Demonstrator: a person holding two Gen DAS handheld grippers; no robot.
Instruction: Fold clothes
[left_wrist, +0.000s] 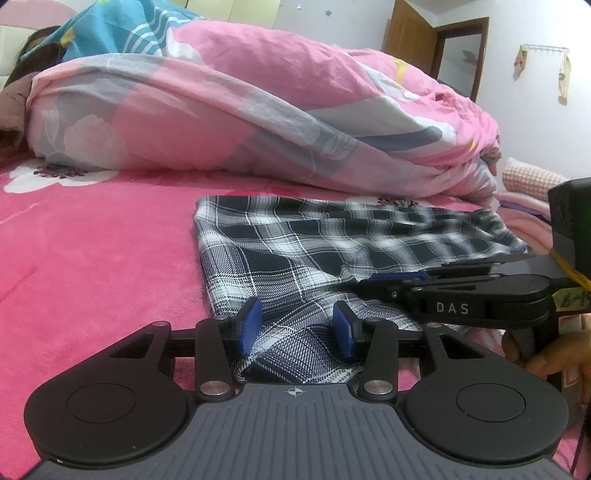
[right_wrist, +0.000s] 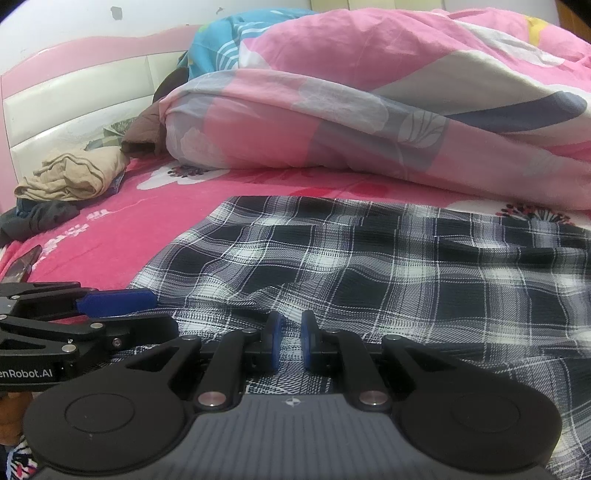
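Two hand-held grippers are lowered onto a black-and-white plaid garment (right_wrist: 369, 266) that is spread flat on a bed covered by a pink floral blanket (left_wrist: 92, 240). Seen from its own camera, the left gripper (left_wrist: 297, 326) is held partly open, its blue pads (left_wrist: 253, 321) set apart with a raised fold of the plaid cloth between them; whether the pads press on the cloth cannot be told. Close beside it, the right gripper (right_wrist: 290, 338) is nearly closed, with only a narrow gap left between its blue pads (right_wrist: 275, 332), and plaid cloth is seen in that gap; a firm grip cannot be confirmed. Both grippers are placed at the garment's near edge, toward the near edge of the bed. Behind the garment, a bunched pink floral duvet (left_wrist: 229, 110) is heaped across the bed. Crumpled beige clothing (right_wrist: 74, 177) is piled near the pink-and-white headboard (right_wrist: 74, 99).
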